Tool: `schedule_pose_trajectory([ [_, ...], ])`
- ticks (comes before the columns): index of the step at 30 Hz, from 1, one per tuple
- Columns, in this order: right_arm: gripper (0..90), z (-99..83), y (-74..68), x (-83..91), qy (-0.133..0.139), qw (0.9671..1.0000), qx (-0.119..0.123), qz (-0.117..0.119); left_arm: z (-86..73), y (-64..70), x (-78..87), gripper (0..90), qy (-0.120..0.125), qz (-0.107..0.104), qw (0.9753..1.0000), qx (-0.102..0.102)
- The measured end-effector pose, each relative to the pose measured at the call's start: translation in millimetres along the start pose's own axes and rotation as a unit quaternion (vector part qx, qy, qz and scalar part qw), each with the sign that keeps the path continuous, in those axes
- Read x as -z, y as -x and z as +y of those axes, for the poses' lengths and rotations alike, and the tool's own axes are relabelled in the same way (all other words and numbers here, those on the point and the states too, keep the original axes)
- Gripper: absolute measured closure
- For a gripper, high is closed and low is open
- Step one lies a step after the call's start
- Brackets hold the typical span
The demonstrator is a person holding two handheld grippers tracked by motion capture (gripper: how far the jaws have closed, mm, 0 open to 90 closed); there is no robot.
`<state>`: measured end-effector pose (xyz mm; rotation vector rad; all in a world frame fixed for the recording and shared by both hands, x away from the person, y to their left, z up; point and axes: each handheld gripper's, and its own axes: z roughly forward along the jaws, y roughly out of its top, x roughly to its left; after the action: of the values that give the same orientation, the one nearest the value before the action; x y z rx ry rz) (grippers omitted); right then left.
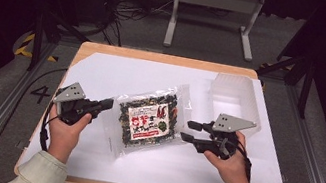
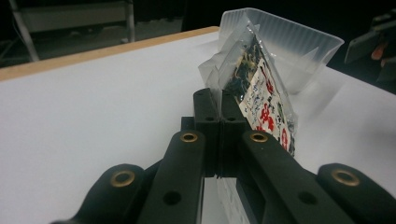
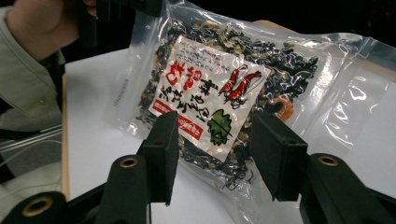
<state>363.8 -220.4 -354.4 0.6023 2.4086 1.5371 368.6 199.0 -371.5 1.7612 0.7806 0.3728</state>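
Observation:
A clear bag of dark dried seaweed with a white and red label point(image 1: 148, 117) is held tilted over the white sheet in the middle of the table. My left gripper point(image 1: 109, 104) is shut on the bag's clear left edge point(image 2: 215, 88), and the bag point(image 2: 261, 100) stands up past the closed jaws. My right gripper point(image 1: 188, 130) is open at the bag's right side, touching nothing. In the right gripper view the bag point(image 3: 210, 93) hangs just beyond my spread fingers point(image 3: 161, 151).
A clear plastic container point(image 1: 232, 97) stands at the back right of the white sheet point(image 1: 177, 170), behind my right gripper; it also rises behind the bag point(image 2: 299, 46). The wooden table edge point(image 1: 166, 59) runs along the back. Cables and a metal frame point(image 1: 215, 1) lie on the floor beyond.

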Motion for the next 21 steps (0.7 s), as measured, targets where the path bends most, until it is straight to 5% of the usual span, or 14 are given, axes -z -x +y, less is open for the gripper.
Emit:
schedule_pose_trajectory([
  [14,49.5,45.8,16.5,15.8,0.011,0.9992,0.015,0.036,12.3,26.1,13.2,89.7,0.026,-0.015,0.9978,-0.060],
  [21,47.8,63.7,16.1,19.7,0.012,0.9985,0.032,0.043,30.1,44.5,14.5,89.7,0.036,-0.023,0.9936,-0.104],
])
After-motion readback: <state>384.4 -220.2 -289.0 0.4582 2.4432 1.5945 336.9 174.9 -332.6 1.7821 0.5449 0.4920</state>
